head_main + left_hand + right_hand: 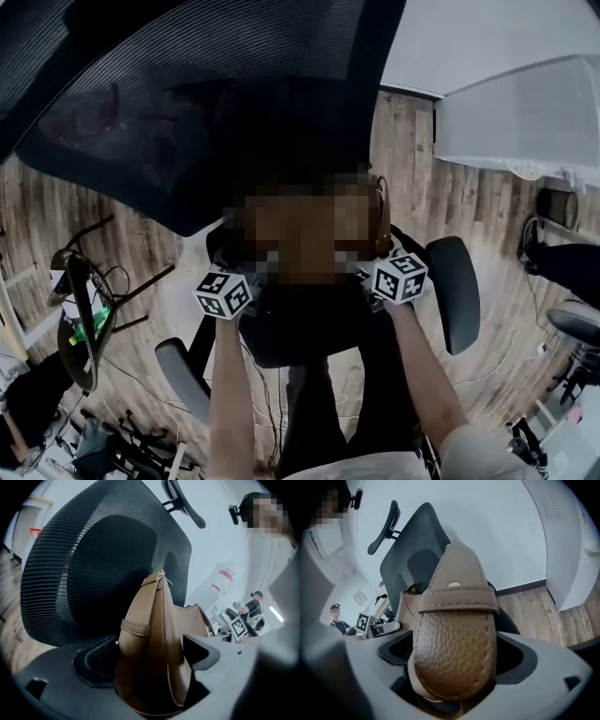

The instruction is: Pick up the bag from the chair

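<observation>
Left gripper [149, 651]: I hold jaws wide, bag [145, 620] end between, unclamped.
Right gripper [457, 660]: wide too, bag's other end between, gaps beside.
Bag: upright on chair [89, 559].

Tan leather on black mesh

The bag [454, 653] is tan-brown with a pebbled grain; the chair [84, 564] is black, its mesh back finely ribbed. The floor [469, 206] shows grey-brown wood grain, while the left marker cube [223, 293] and right marker cube [400, 277] carry black-and-white squares.
</observation>
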### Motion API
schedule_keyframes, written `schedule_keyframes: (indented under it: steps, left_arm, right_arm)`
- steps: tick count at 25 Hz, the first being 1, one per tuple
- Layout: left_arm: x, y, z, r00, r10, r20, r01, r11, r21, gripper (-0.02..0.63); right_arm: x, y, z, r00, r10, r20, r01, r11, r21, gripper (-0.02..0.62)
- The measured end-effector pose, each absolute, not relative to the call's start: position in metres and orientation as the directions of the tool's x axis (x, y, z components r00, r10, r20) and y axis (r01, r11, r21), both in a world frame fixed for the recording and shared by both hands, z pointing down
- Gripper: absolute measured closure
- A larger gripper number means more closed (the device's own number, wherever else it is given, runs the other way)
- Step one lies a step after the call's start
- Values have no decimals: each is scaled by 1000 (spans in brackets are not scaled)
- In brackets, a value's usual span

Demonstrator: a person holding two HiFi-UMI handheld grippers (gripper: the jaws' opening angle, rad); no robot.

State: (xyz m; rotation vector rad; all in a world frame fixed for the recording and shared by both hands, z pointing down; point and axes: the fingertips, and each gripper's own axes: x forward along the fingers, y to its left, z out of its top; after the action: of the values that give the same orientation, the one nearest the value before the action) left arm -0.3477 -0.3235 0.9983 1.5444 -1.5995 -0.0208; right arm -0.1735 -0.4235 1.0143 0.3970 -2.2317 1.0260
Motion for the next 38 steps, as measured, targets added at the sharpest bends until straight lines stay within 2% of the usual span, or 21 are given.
schedule_keyframes:
  steps: [6, 10, 15, 20, 22, 24, 26, 28, 31, 38]
  left_arm:
    - [-347, -336, 1007, 225, -799, 558, -794, 181, 580, 199]
    - [-347, -336, 1015, 252, -818, 517, -765, 159, 624, 170]
    - [-331, -347, 1019, 386, -790, 477, -745, 38, 666, 166]
    - [-327, -350, 1023, 431, -768, 473, -739, 0, 674, 166]
    - [-327, -350, 1022, 427, -765, 482, -743, 7, 670, 167]
    - [-327, -349, 1022, 416, -763, 495, -748, 23, 664, 169]
    - [-327, -347, 1021, 399, -764, 507, -753, 44, 657, 169]
    - [-327, -346, 1017, 377, -773, 510, -756, 61, 652, 178]
    - [-326, -343, 1010, 327, -796, 510, -762, 97, 640, 253]
    - [-325, -334, 997, 272, -799, 536, -785, 138, 604, 264]
  right_arm:
    - [-173, -427, 1027, -755, 10, 656, -497, 643, -582, 51]
    - [-175, -422, 1031, -769, 47, 637, -458, 654, -602, 29]
    - [-179, -420, 1037, -784, 89, 614, -426, 643, -636, 11]
    - [-185, -419, 1036, -799, 106, 592, -409, 626, -664, 12]
    - [-188, -418, 1036, -805, 119, 582, -401, 614, -680, 24]
    - [-188, -417, 1033, -817, 126, 563, -387, 604, -697, 88]
    - [-187, -417, 1030, -828, 107, 550, -387, 601, -699, 116]
    - [-187, -418, 1027, -835, 81, 544, -394, 603, -694, 127]
    - [-187, -418, 1024, -839, 61, 540, -398, 607, -687, 146]
    - [-185, -408, 1014, -843, 64, 534, -403, 582, -706, 167]
